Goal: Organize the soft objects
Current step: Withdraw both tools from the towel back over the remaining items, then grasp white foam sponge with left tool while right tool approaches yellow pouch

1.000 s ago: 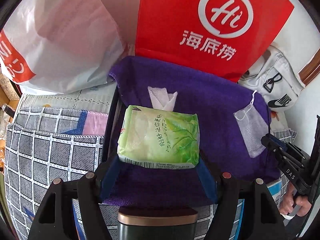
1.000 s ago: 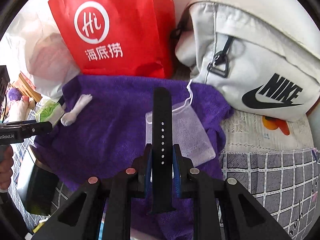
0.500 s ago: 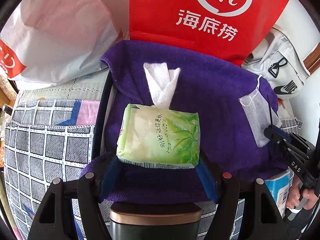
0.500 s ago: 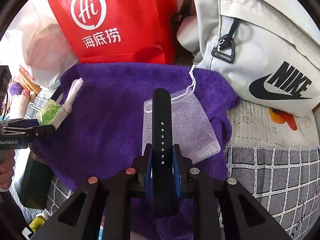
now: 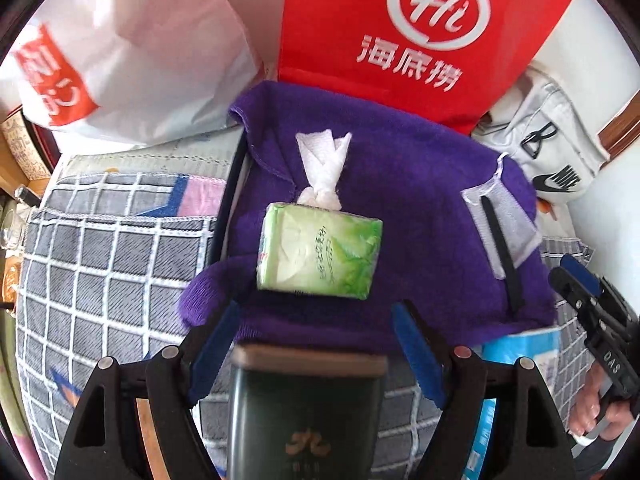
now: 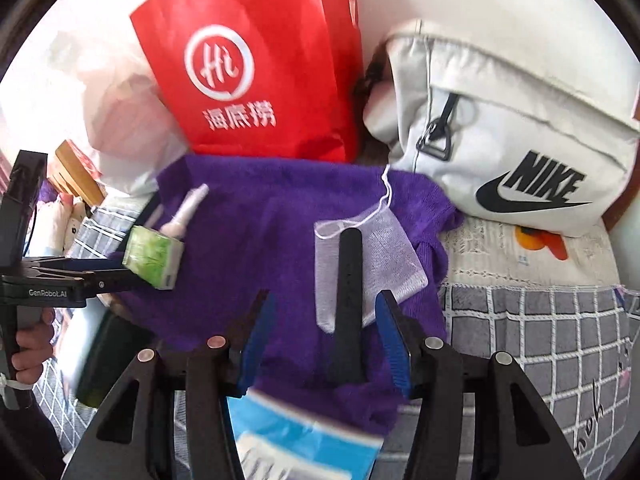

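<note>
Only right view shows orange toy (image 6: 540, 242) (partly hidden).

Left gripper (image 5: 318, 322), previously clamped on the green tissue pack (image 5: 319, 257), now stands spread, the pack lying free on the purple towel (image 5: 416, 208). Right gripper (image 6: 322, 318) has likewise parted from the black strap (image 6: 349, 300), which now rests across the mesh pouch (image 6: 384, 256).

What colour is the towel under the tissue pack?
Purple towel, clearest in the left wrist view.
</note>
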The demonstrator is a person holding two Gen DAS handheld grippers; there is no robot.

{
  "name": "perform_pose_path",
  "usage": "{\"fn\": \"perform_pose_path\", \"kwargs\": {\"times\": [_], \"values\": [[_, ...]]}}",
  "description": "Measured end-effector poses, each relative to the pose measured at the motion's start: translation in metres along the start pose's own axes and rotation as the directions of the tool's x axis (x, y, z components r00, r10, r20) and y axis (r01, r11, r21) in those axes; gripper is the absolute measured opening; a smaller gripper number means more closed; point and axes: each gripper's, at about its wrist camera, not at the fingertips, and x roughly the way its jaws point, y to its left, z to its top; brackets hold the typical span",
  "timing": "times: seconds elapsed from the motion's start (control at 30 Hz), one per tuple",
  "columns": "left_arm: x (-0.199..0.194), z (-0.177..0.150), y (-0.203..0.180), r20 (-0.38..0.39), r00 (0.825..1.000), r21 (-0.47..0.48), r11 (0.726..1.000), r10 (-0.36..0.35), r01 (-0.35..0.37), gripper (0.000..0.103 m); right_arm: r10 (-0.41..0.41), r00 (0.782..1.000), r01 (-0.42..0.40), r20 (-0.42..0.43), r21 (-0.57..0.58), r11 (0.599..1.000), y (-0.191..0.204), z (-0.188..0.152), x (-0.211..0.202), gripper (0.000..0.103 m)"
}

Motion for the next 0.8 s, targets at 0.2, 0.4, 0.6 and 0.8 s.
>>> {"fn": "perform_pose_path", "kwargs": {"times": [0.2, 0.4, 0.6, 0.8], "values": [[-0.047, -0.023, 0.013, 0.106, 0.994, -0.016, 1.000, -0.017, 0.018, 0.078, 0.017, 0.997, -0.017, 0.070, 0.001, 1.000, 0.019, -0.019, -0.044, 0.052], [-0.089, -0.066, 0.027, 0.177, 0.984, -0.030, 1.000, -0.004, 0.010, 0.078, 0.058, 0.994, -0.059, 0.094, 0.001, 0.998, 0.043, -0.051, -0.087, 0.052], [-0.102, -0.105, 0.034, 0.165, 0.986, -0.032, 0.999, -0.006, 0.011, 0.078, 0.091, 0.994, -0.090, 0.062, -0.013, 0.996, 0.071, -0.097, -0.111, 0.053], [-0.108, -0.150, 0.032, 0.144, 0.989, -0.027, 0.999, -0.033, 0.037, 0.078, 0.105, 0.994, -0.104, 0.024, -0.011, 0.994, 0.085, -0.138, -0.121, 0.056]]}}
